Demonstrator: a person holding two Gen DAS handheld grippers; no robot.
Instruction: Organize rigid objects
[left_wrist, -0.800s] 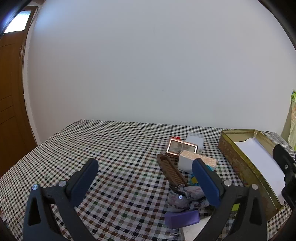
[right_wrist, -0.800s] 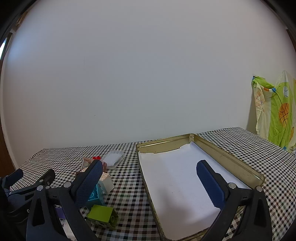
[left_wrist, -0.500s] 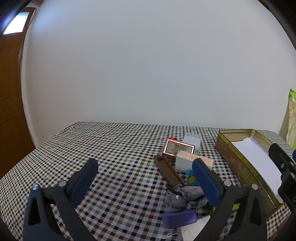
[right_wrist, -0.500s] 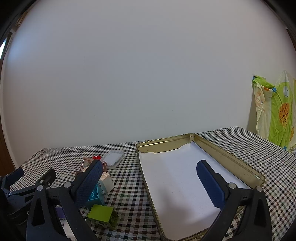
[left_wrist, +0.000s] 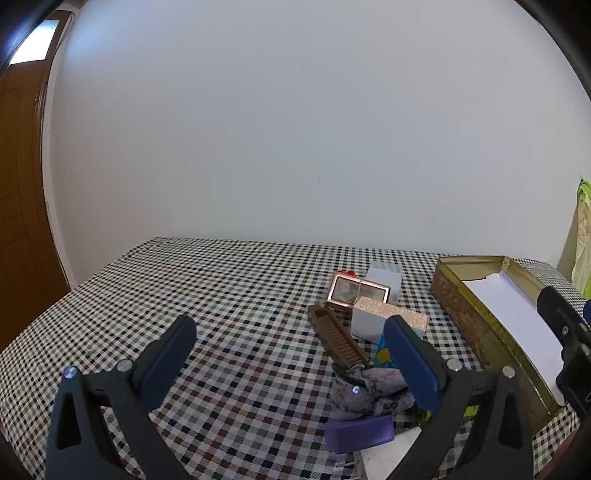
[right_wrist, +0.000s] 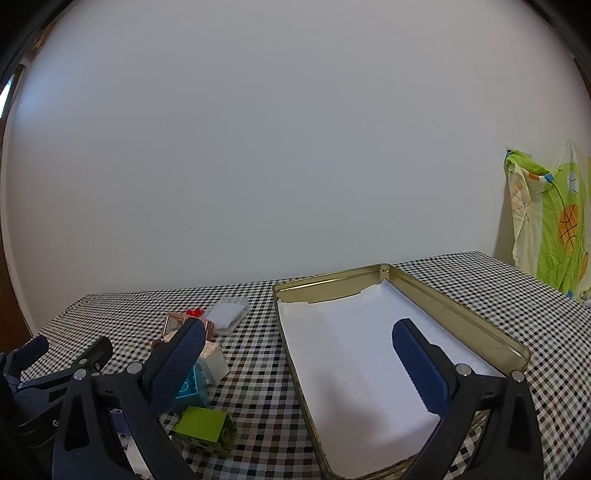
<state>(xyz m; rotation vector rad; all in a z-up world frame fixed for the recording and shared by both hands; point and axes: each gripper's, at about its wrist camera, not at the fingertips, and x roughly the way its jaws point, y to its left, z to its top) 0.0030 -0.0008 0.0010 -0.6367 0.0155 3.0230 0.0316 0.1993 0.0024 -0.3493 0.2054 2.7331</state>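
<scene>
Gold tin (right_wrist: 461, 314), white-lined, sits right of my cluttered pile: comb (left_wrist: 338, 341), purple block (left_wrist: 360, 432), green brick (right_wrist: 203, 428). Left gripper (left_wrist: 291, 360) and right gripper (right_wrist: 299, 360) gape wide, holding nothing.

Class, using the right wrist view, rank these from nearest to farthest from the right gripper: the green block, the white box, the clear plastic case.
1. Green block, at the bottom left, nearest the right gripper.
2. White box, left of the gold tin, farther up the table.
3. Clear plastic case, farthest, toward the wall.
</scene>
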